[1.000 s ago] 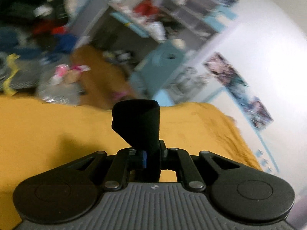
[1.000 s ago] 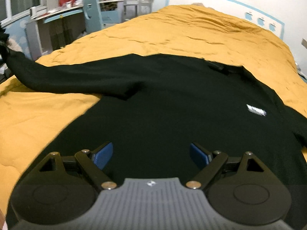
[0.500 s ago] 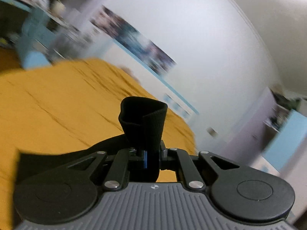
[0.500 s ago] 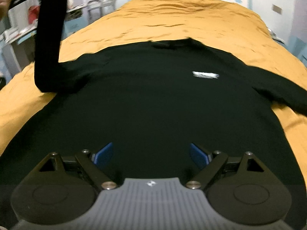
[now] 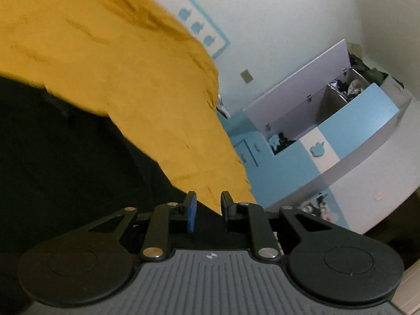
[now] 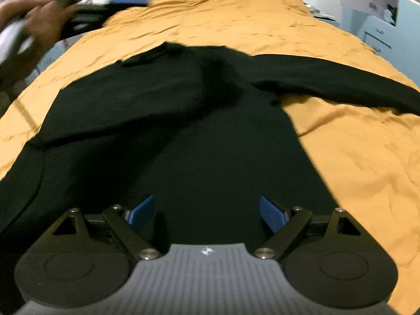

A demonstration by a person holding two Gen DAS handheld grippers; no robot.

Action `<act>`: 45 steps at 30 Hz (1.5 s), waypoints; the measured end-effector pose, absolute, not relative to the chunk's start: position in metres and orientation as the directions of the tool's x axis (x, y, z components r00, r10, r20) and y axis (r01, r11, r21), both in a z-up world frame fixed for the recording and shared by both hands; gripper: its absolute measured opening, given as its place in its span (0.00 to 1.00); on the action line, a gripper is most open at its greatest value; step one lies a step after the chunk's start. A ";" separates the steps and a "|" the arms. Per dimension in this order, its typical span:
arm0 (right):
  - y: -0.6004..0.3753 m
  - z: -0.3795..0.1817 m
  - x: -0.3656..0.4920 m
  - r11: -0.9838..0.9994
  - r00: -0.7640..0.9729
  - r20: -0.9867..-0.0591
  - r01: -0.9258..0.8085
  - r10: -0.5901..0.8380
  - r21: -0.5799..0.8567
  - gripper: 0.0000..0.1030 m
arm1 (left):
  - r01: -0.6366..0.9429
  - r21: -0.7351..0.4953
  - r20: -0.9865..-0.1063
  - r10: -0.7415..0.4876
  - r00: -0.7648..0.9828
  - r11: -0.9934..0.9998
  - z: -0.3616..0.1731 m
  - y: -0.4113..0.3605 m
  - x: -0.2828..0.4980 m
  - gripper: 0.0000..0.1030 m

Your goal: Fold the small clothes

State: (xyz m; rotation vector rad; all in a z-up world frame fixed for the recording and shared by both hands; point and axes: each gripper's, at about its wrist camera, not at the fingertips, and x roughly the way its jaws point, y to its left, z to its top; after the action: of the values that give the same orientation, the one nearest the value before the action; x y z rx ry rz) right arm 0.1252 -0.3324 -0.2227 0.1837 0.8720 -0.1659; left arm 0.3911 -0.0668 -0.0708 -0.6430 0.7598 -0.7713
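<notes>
- The black top [image 6: 199, 141] lies flat on the yellow bed [image 6: 349, 157]. Its left sleeve [image 6: 126, 105], held up half a second ago, now rests folded across the chest.
- The right sleeve [image 6: 341, 81] is still spread out over the bed.
- The left gripper [image 5: 207, 210] has just been opening; its jaws stand narrow with nothing between them, the cuff released.
- The right gripper [image 6: 206, 214] is wide and empty, low over the hem.
- One sleeve seems done; the other likely comes next.

- Left wrist view, rolled, looks low across the mustard-yellow bedspread [image 5: 126, 60] toward a blue-and-white cabinet [image 5: 328, 136] at 3 o'clock.
- Right wrist view tilts down, close over the black long-sleeved top [image 6: 183, 136]; both share bedspread and top.
</notes>
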 end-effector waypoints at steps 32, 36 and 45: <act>-0.448 -0.270 0.341 0.943 0.709 -0.695 0.302 -0.124 0.140 0.02 | -0.042 -0.613 -0.602 -0.432 0.671 0.789 -0.176 0.163 0.354 0.44; -0.447 -0.276 0.334 0.934 0.731 -0.669 0.319 -0.134 0.162 0.22 | -0.105 -0.566 -0.680 -0.390 0.621 0.818 -0.193 0.157 0.362 0.40; -0.503 -0.215 0.243 0.904 0.799 -0.566 0.374 -0.201 0.207 0.48 | 0.047 -0.546 -0.614 -0.438 0.656 0.837 -0.142 0.116 0.335 0.42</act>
State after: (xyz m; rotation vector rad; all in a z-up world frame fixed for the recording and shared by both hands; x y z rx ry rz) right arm 0.2431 -0.5034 -0.2147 0.3190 0.5660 -0.3143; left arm 0.3347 0.1156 -0.1422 -0.5218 0.8156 -0.2893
